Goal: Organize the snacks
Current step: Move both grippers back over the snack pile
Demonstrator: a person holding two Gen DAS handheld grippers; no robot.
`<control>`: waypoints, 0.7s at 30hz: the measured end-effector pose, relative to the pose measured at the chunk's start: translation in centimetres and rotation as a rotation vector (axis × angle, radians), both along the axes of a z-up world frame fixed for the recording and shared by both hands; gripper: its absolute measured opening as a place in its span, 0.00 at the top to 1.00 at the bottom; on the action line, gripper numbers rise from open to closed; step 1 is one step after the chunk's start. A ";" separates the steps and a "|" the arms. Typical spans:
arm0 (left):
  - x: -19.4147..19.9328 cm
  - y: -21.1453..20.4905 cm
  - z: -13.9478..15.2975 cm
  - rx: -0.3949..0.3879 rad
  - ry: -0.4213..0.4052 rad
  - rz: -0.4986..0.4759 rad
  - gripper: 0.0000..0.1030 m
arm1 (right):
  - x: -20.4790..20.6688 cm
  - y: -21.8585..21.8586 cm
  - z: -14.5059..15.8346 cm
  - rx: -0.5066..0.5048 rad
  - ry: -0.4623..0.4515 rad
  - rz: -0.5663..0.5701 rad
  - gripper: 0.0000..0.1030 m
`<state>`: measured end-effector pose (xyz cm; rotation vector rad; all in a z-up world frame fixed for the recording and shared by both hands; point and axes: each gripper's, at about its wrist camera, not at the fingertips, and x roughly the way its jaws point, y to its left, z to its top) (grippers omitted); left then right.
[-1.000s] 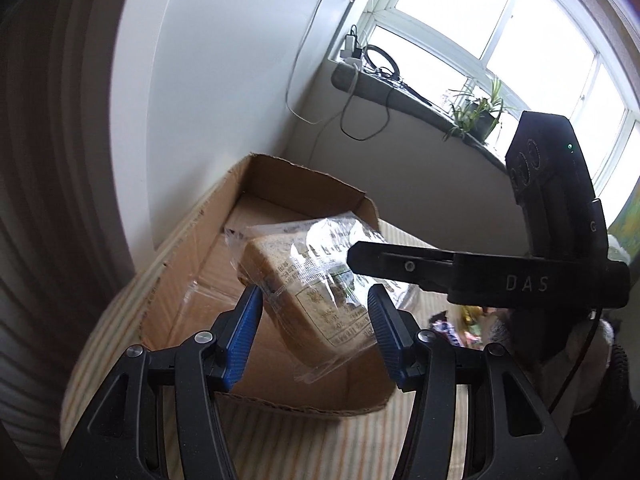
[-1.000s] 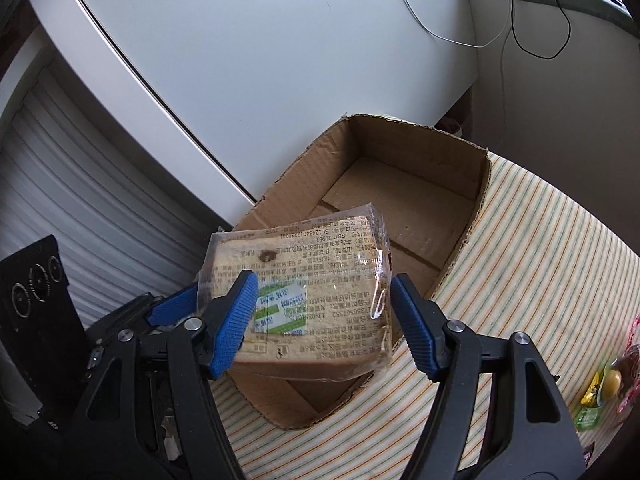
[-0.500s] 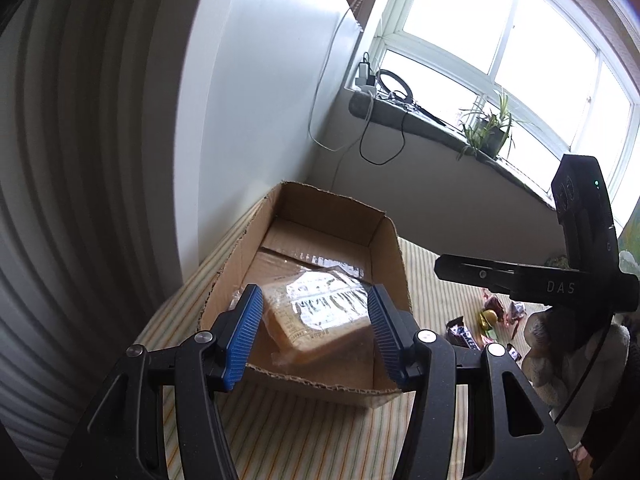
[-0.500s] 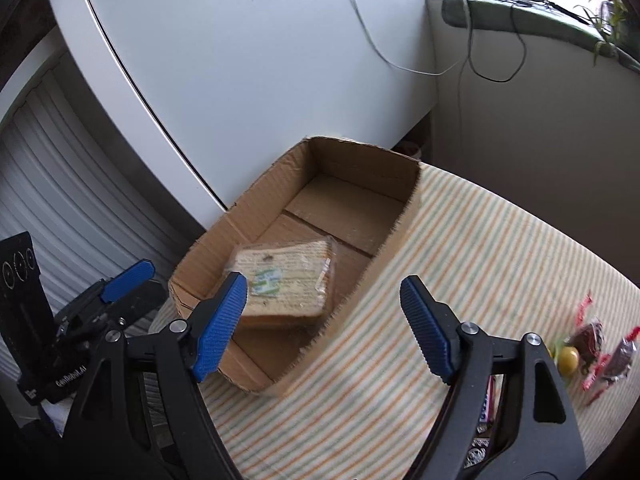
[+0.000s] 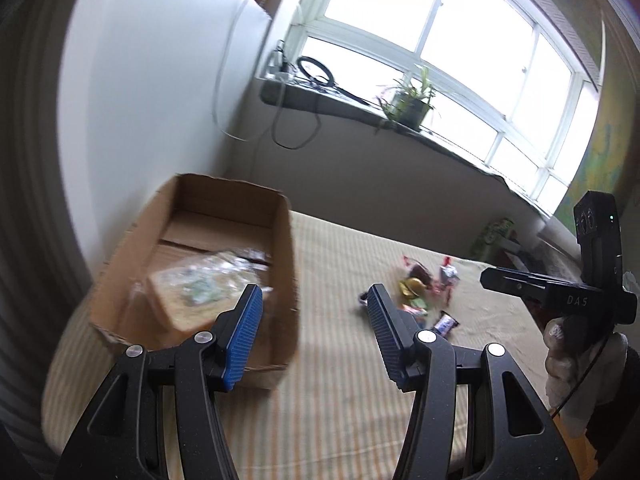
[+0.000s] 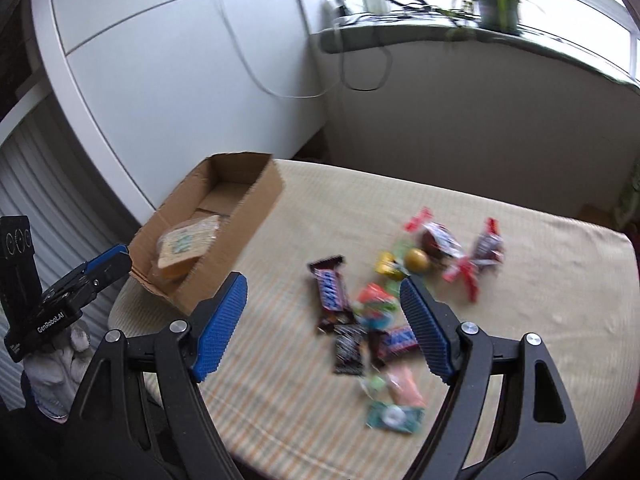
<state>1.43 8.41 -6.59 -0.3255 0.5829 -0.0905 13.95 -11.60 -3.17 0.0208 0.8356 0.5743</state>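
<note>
My right claw (image 6: 322,326) stands wide with nothing between its blue pads, and it hangs over the near side of the snack pile (image 6: 394,300) on the striped desk (image 6: 540,312). Directly ahead of it, just past the tips, lies a dark chocolate bar (image 6: 330,294), its long axis running roughly away from me, so I judge the jaws already straddle its short side. My left claw (image 5: 314,330) is about half open and empty; the pile sits ahead and to its right, farther off, so the right hand is the nearer one. The cardboard box (image 6: 256,200) lies to the left of my right claw, with the wrapped bread (image 6: 186,246) already inside.
</note>
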 end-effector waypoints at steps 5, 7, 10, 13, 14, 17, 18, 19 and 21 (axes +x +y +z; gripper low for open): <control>0.5 -2.6 -0.4 -0.006 0.013 -0.054 0.48 | -1.3 -3.9 -1.2 -0.028 0.006 -0.057 0.21; 0.9 -3.4 -0.7 -0.007 0.026 -0.069 0.48 | -1.8 -4.9 -1.9 -0.032 0.015 -0.065 0.21; 1.5 -4.6 -1.1 0.012 0.048 -0.084 0.48 | -2.5 -5.9 -2.8 -0.044 0.022 -0.054 0.27; 2.0 -5.7 -1.7 0.012 0.075 -0.096 0.48 | -3.0 -6.4 -4.1 -0.047 0.037 -0.029 0.37; 2.1 -6.1 -2.0 0.012 0.082 -0.101 0.48 | -3.2 -6.4 -4.6 -0.049 0.045 -0.013 0.39; 3.0 -7.1 -2.7 0.017 0.109 -0.120 0.48 | -3.3 -6.2 -6.2 -0.075 0.067 0.016 0.40; 3.5 -7.5 -3.1 0.014 0.125 -0.127 0.48 | -3.2 -6.0 -6.7 -0.091 0.069 0.020 0.41; 4.0 -7.8 -3.4 0.006 0.140 -0.133 0.48 | -2.9 -5.8 -7.3 -0.113 0.069 0.025 0.45; 5.0 -8.4 -4.1 -0.005 0.166 -0.139 0.48 | -2.5 -5.4 -8.2 -0.143 0.080 0.036 0.56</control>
